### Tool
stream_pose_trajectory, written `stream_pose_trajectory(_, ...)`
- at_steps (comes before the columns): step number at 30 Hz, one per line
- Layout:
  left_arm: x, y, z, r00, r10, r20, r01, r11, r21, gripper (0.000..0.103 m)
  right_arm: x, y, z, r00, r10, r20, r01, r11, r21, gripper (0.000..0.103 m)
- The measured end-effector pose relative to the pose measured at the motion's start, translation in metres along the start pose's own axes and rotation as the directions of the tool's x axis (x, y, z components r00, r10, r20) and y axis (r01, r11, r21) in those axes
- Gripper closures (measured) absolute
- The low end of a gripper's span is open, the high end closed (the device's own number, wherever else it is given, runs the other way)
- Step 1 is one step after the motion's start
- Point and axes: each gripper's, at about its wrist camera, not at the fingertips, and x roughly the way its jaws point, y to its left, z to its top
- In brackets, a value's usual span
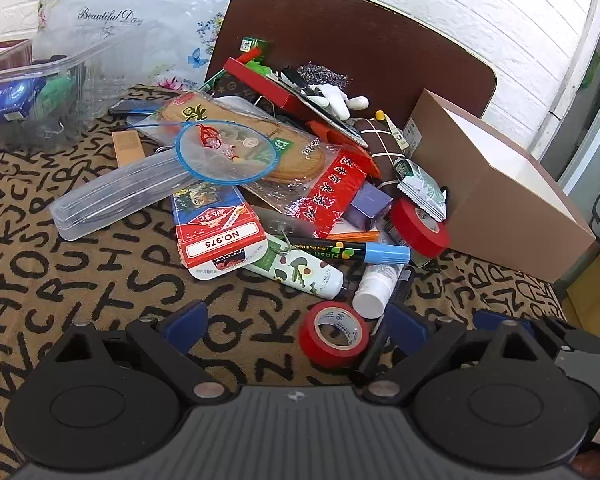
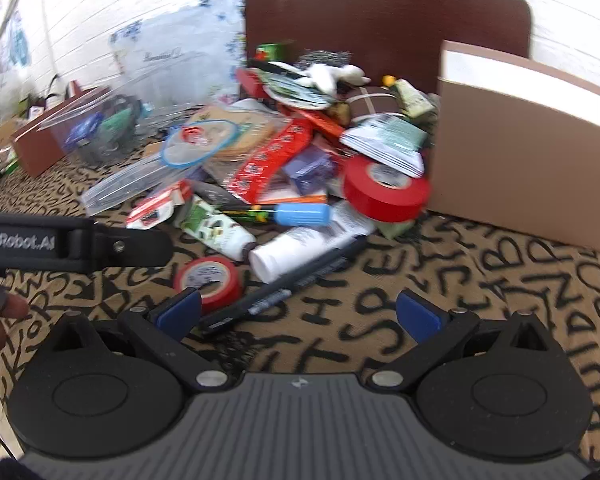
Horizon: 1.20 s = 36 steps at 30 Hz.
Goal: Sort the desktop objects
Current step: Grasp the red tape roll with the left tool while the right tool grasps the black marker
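A: Hovering low over the tabletop (image 1: 80,280), the left tongs (image 1: 296,322) stand wide apart with nothing between their blue pads; the small red tape roll (image 1: 334,334) lies flat on the lettered cloth in the gap, closer to the right-hand pad, and whether it touches that pad cannot be told.

B: And the right tongs (image 2: 298,312)?

A: They too are spread wide and hold nothing. The black pen (image 2: 284,284) lies slantwise in front of them, its near end close to the left-hand pad, beside the same small red roll (image 2: 208,280).

B: Where does the rest of the clutter sit?

A: Heaped in the middle of the tabletop. A white bottle (image 1: 374,286) lies on its side next to the pen, and a blue-capped chalk marker (image 1: 352,249) rests across a white tube with a green pattern (image 1: 300,272). A larger red tape roll (image 1: 420,226) leans near the open brown cardboard box (image 1: 512,204) on the right. A clear pencil case (image 1: 120,196) stretches to the left of the heap, with a blue-rimmed round net (image 1: 228,152) lying over the packets above it. A clear plastic tub (image 1: 32,80) stands at the far left.

B: The right view?

A: Blurred, so small labels there are unreadable.
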Motion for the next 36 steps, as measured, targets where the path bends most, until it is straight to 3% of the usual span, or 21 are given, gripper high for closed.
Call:
stream_pose_trajectory(2,0.005,0.000,0.000,1.000,-0.012,-0.014,0.012,1.000,0.002,0.011,0.004,0.004,0.001,1.000,-0.021,0.002,0.021,1.000,-0.021,0.004)
stream_pose_trajectory(4,0.012,0.002,-0.001,0.999,-0.034,-0.037,0.034,0.999,-0.002,0.019,0.009,0.004,0.002,0.999,-0.032,-0.009,0.032,0.999,-0.020,0.017)
stream_pose_trajectory(8,0.033,0.003,-0.004,0.993,-0.062,-0.096,0.061,0.998,-0.018,0.044,0.023,0.000,-0.004,0.998,-0.024,-0.062,0.025,1.000,0.004,0.022)
stream_pose_trajectory(9,0.038,0.003,-0.006,0.992,-0.057,-0.111,0.055,0.998,-0.018,0.053,0.024,-0.001,-0.005,0.998,-0.018,-0.058,0.018,1.000,0.012,0.023)
stream_pose_trajectory(10,0.041,0.002,-0.006,0.992,-0.048,-0.115,0.047,0.999,-0.012,0.056,0.024,-0.002,-0.006,0.998,-0.012,-0.054,0.013,1.000,0.022,0.023)
stream_pose_trajectory(12,0.043,0.000,-0.007,0.994,-0.033,-0.104,0.035,0.999,0.019,0.063,0.023,-0.003,-0.007,0.999,0.005,-0.047,-0.003,1.000,0.031,0.033)
stream_pose_trajectory(15,0.046,-0.005,-0.007,0.995,-0.021,-0.097,0.025,0.999,0.047,0.074,0.026,-0.004,-0.005,0.999,0.000,-0.041,0.003,0.998,0.066,0.035)
stream_pose_trajectory(19,0.051,-0.008,-0.009,0.996,-0.015,-0.087,0.022,0.997,0.080,0.074,0.043,-0.002,-0.008,0.999,-0.020,-0.049,0.023,0.998,0.054,0.040)
stream_pose_trajectory(22,0.047,-0.012,-0.011,0.995,-0.016,-0.102,0.026,0.995,0.093,0.087,0.036,-0.003,-0.007,0.998,-0.030,-0.059,0.030,1.000,0.000,0.058)
stream_pose_trajectory(24,0.045,-0.016,-0.012,0.992,-0.035,-0.121,0.047,0.994,0.102,0.087,0.028,-0.015,-0.007,0.996,-0.013,-0.084,0.015,1.000,0.013,0.071)
stream_pose_trajectory(27,0.042,-0.028,-0.017,0.987,-0.066,-0.146,0.087,0.986,0.140,0.088,0.013,-0.032,-0.014,0.994,-0.037,-0.098,0.035,0.999,-0.022,0.083)
stream_pose_trajectory(31,0.042,-0.048,-0.026,0.977,-0.119,-0.179,0.152,0.971,0.183,0.088,-0.005,-0.057,-0.028,0.988,-0.097,-0.117,0.091,0.994,-0.060,0.087)
stream_pose_trajectory(36,0.047,-0.061,-0.031,0.979,-0.094,-0.178,0.136,0.962,0.236,0.084,-0.012,-0.065,-0.032,0.987,-0.106,-0.124,0.096,0.992,-0.085,0.086)
